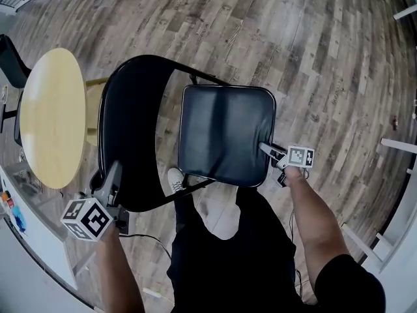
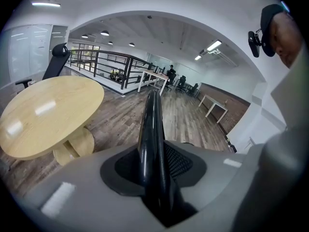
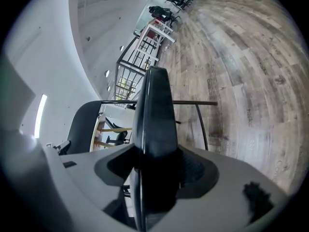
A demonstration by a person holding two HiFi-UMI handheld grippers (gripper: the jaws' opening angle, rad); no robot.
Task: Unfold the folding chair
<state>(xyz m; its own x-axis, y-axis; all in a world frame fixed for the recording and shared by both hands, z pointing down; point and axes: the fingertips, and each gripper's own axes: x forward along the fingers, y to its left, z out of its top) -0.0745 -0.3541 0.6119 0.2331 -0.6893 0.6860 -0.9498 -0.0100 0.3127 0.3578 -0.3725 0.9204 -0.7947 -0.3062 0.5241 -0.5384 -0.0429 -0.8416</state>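
The black folding chair stands on the wood floor in front of me. Its curved backrest (image 1: 133, 109) is at the left and its padded seat (image 1: 225, 132) lies nearly flat at the right. My left gripper (image 1: 115, 173) is shut on the backrest's near edge, and that edge (image 2: 152, 139) runs up between the pads. My right gripper (image 1: 267, 150) is clamped on the seat's right edge. The thick seat edge (image 3: 154, 115) fills the gap between its pads. A thin black frame tube (image 3: 193, 103) shows beyond it.
A round pale wooden table (image 1: 52, 116) stands close to the chair's left side. My legs and a white shoe (image 1: 176, 178) are just behind the chair. White desk legs (image 1: 397, 145) stand at the right. A black office chair (image 1: 10, 60) is at the far left.
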